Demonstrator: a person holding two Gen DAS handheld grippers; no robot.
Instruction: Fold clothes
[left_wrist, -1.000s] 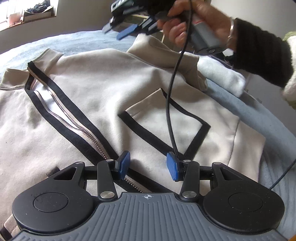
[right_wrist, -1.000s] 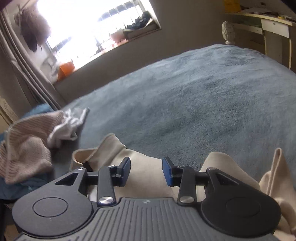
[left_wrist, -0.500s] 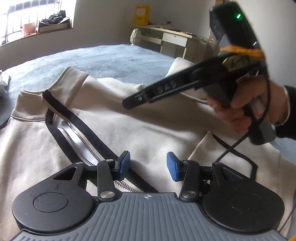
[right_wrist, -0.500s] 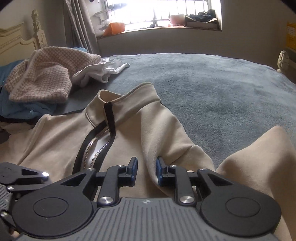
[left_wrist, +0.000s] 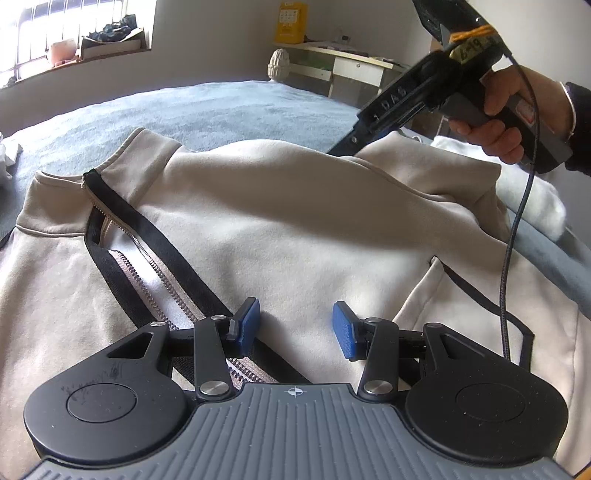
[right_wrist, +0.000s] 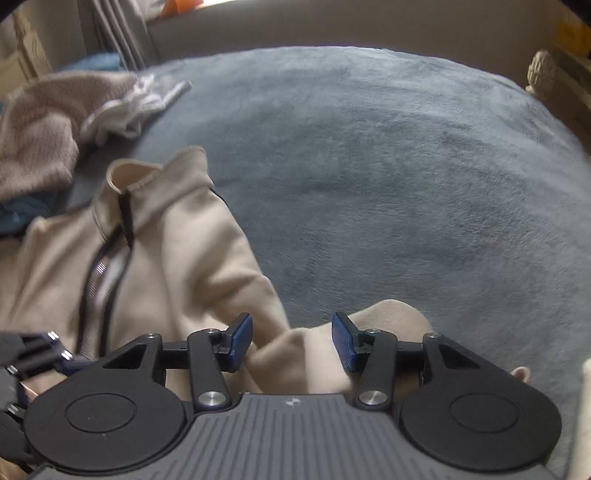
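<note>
Now spread front-up on the grey-blue plush bedspread (left_wrist: 221, 107), the beige zip-front sweatshirt with black trim (left_wrist: 295, 229) lies under the left gripper (left_wrist: 295, 328), whose jaws hang half-open and empty above the chest as before. From the right wrist, the right gripper (right_wrist: 291, 341) has just parted its jaws, the beige sleeve (right_wrist: 310, 354) loose between them: apparently released, ready for folding inward.

We note daylight from the window (left_wrist: 70, 40), blown out with glare. Left view sharp; right view motion-blurred, dimmer. Fisheye bending and dark corners at edges.
</note>
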